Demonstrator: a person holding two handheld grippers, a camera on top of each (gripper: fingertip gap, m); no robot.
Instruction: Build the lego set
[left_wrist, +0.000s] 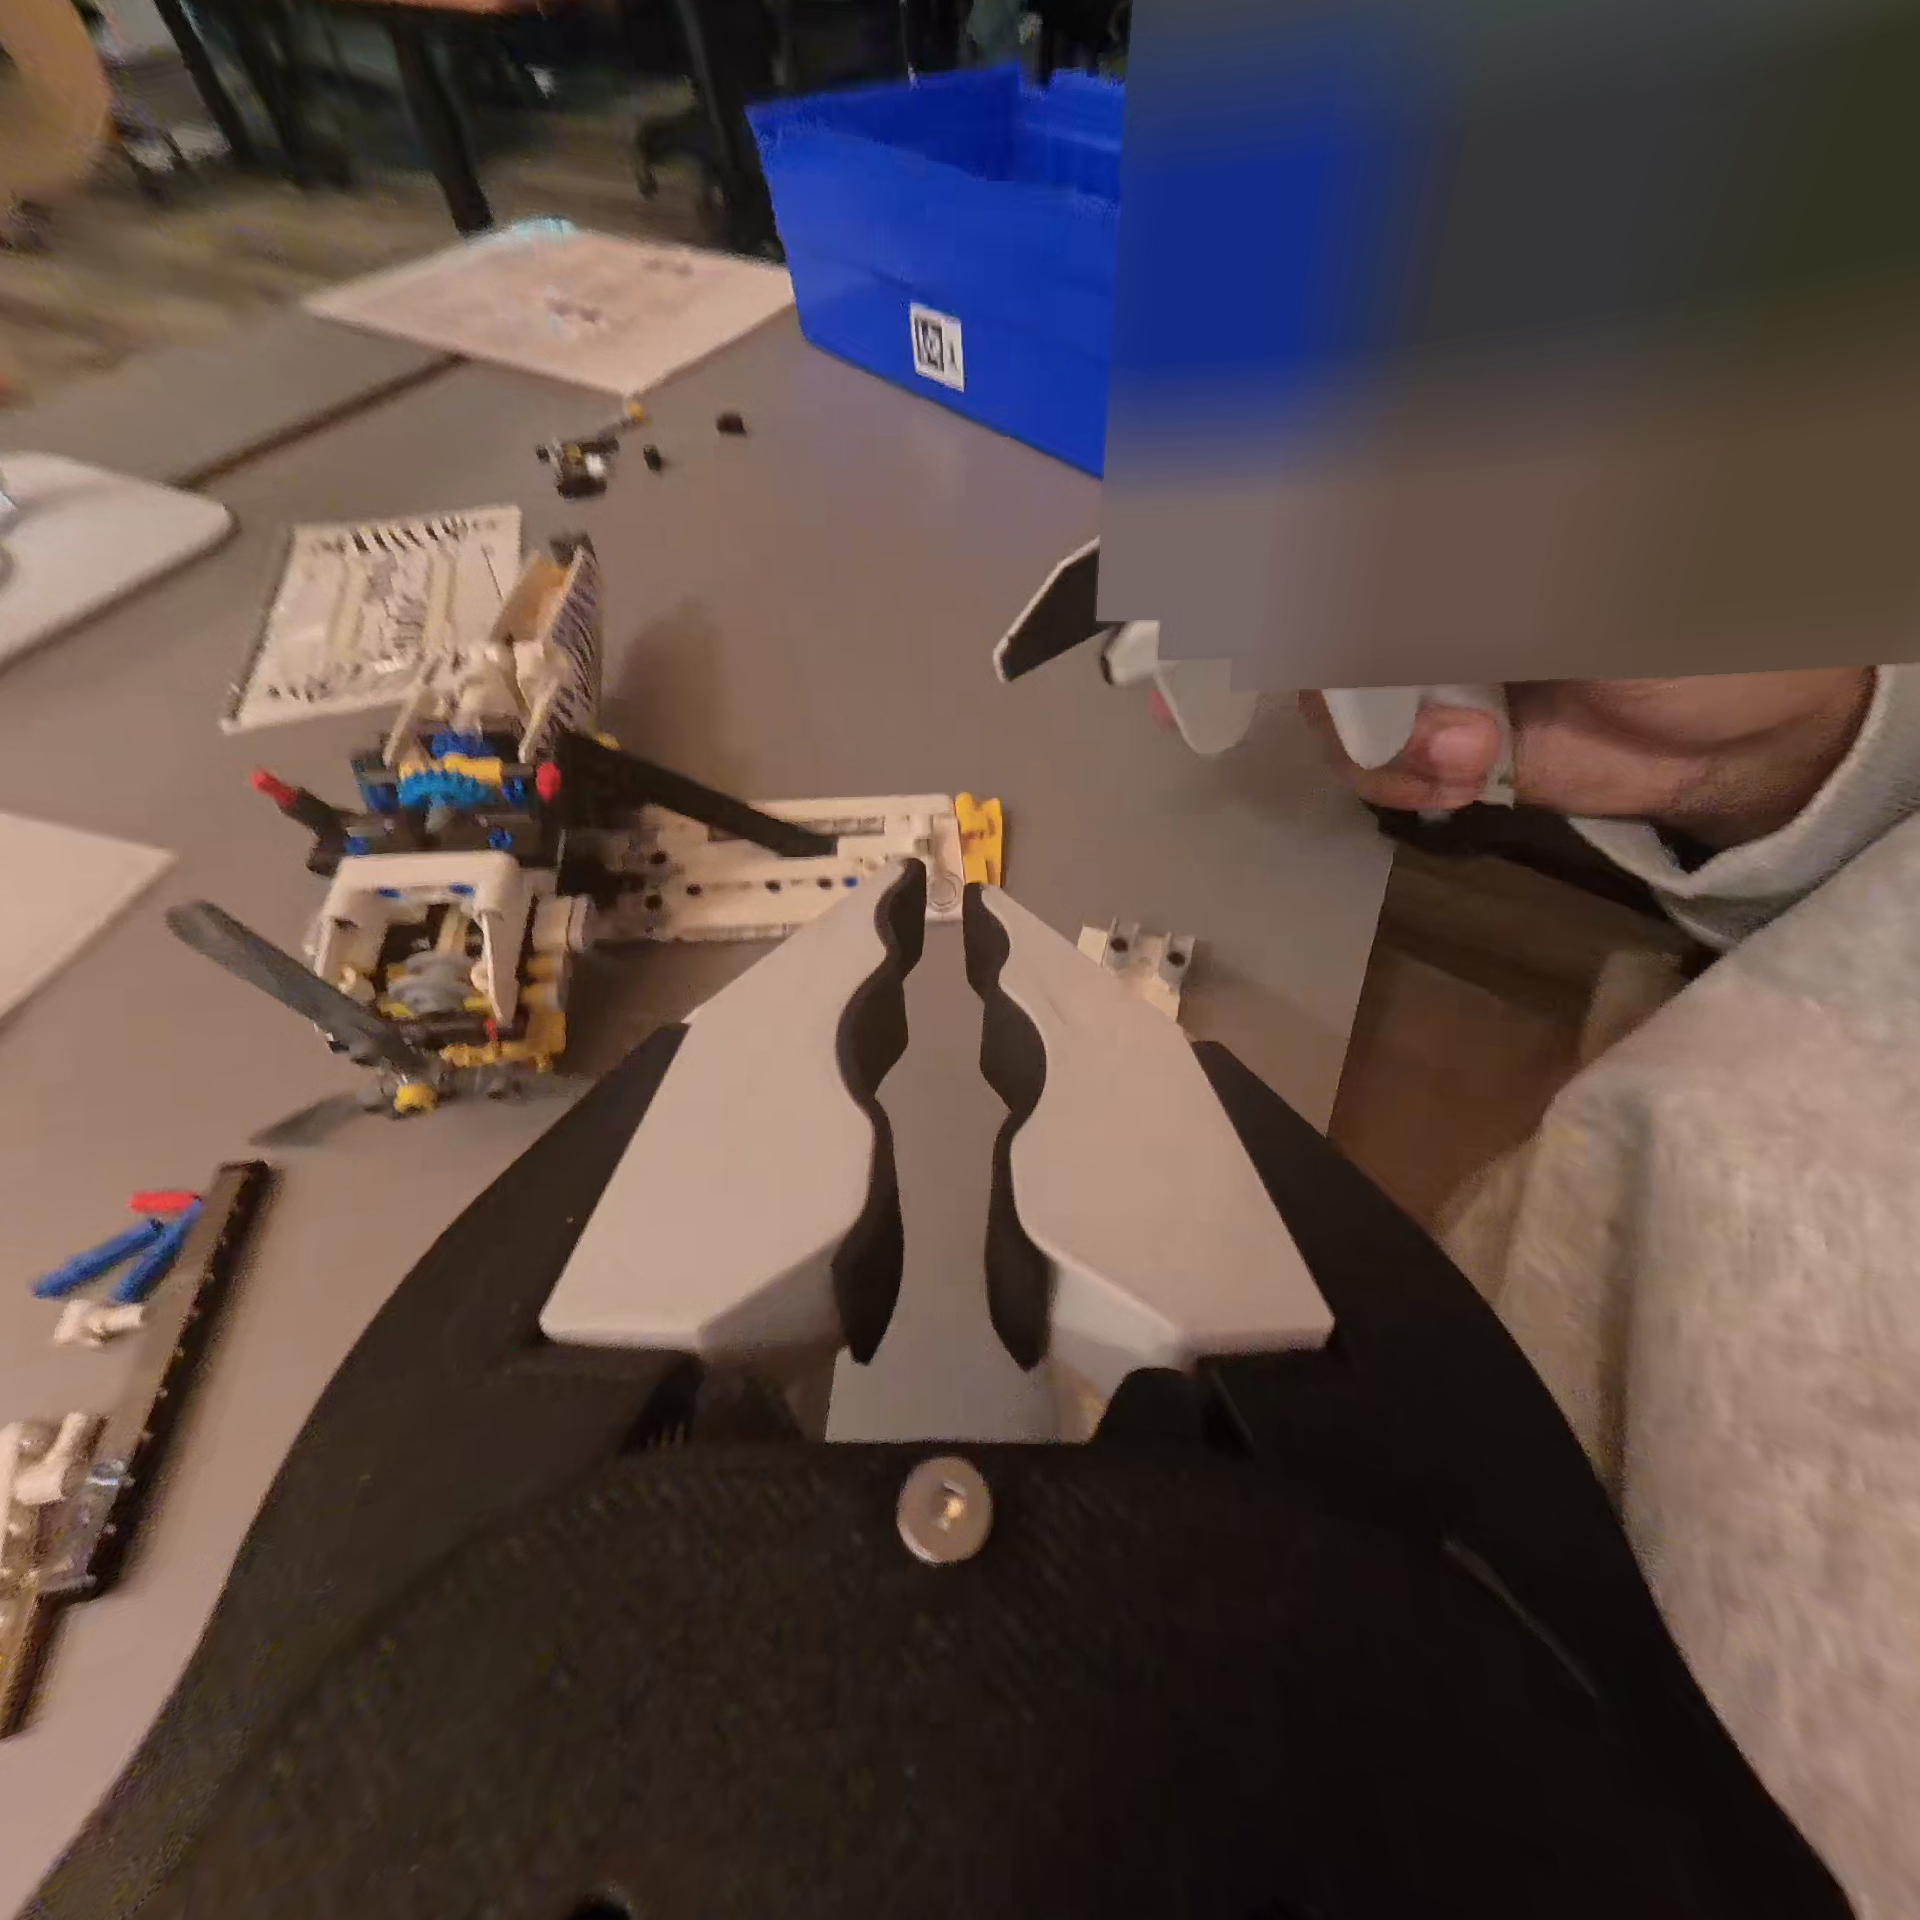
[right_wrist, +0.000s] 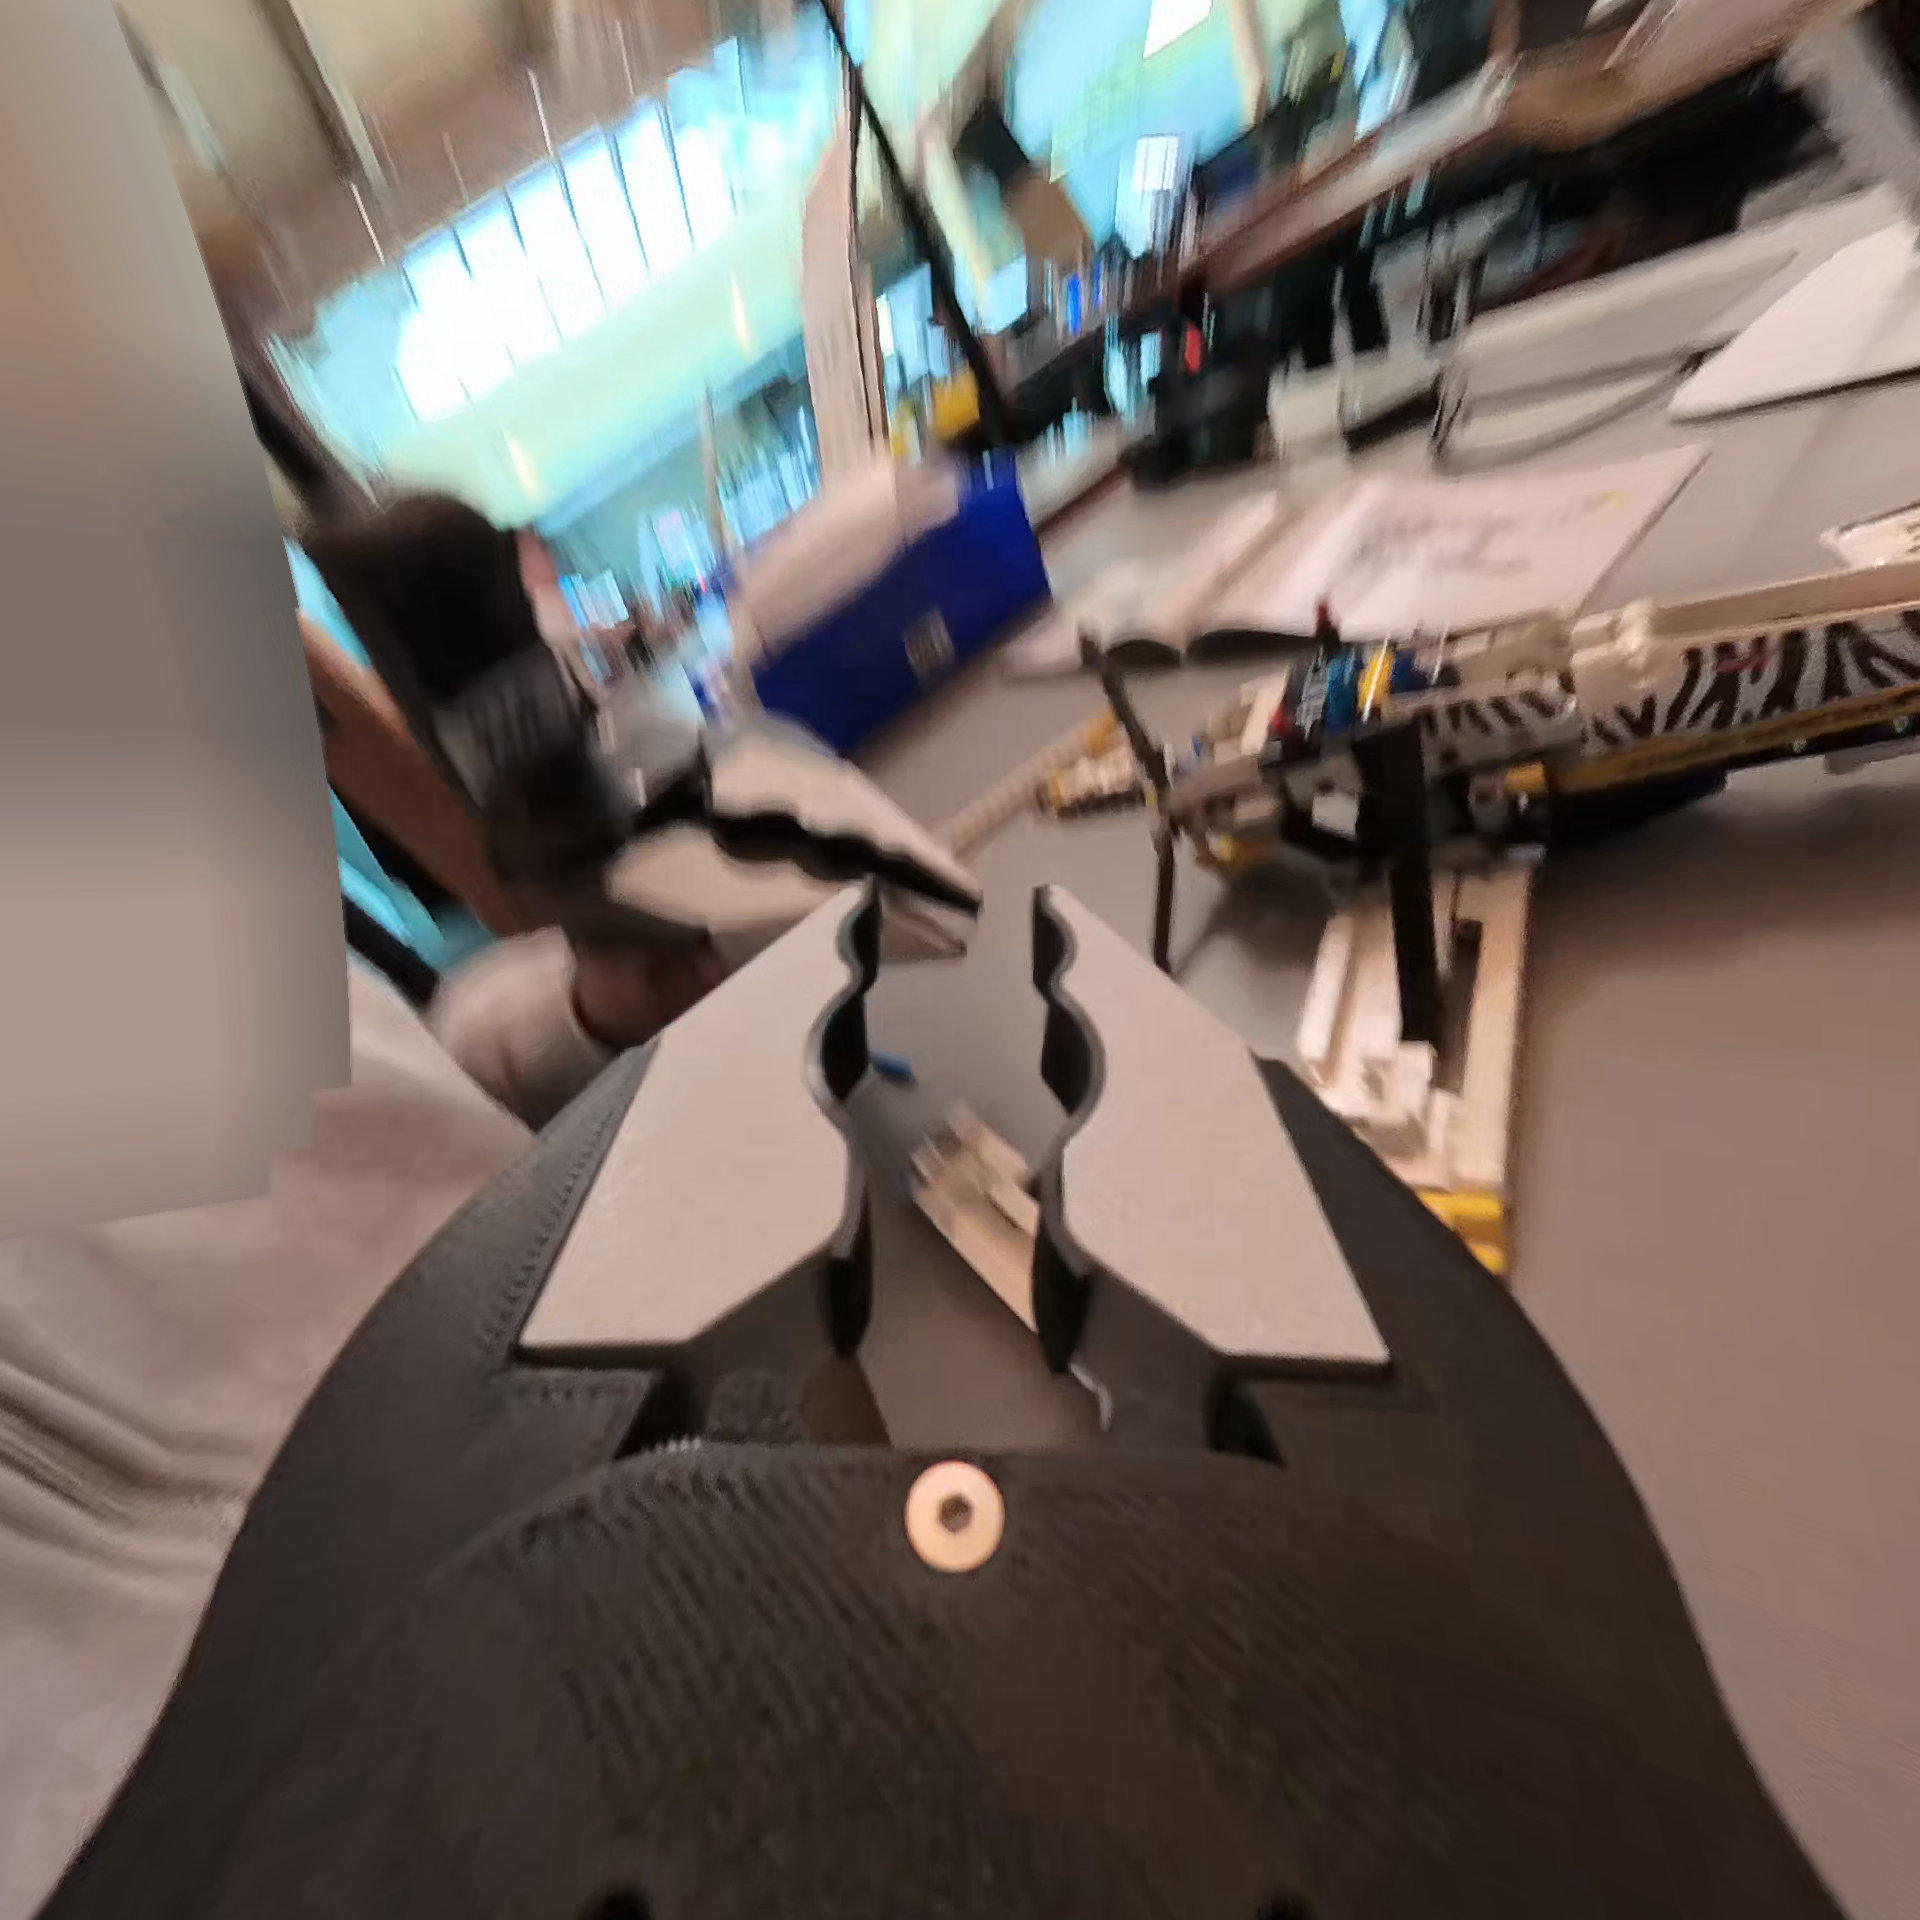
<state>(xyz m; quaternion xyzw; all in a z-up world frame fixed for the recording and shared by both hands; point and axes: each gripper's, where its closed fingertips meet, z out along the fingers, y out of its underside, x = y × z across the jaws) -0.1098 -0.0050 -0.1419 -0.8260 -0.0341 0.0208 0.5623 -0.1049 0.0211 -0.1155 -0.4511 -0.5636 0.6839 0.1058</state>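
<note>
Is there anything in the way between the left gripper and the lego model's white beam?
Nothing visible blocks it. The left gripper has its tips right at the near end of the white beam, by the yellow piece, with a narrow gap between the fingers. A small white piece lies off to the side.

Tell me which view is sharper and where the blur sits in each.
Left wrist view: sharper; the lego model and left hand-held gripper read clearly, with softness toward the edges and warm, dim light. Right wrist view: heavy motion blur smears the background and the lego model; only the right hand-held gripper stays crisp.
</note>
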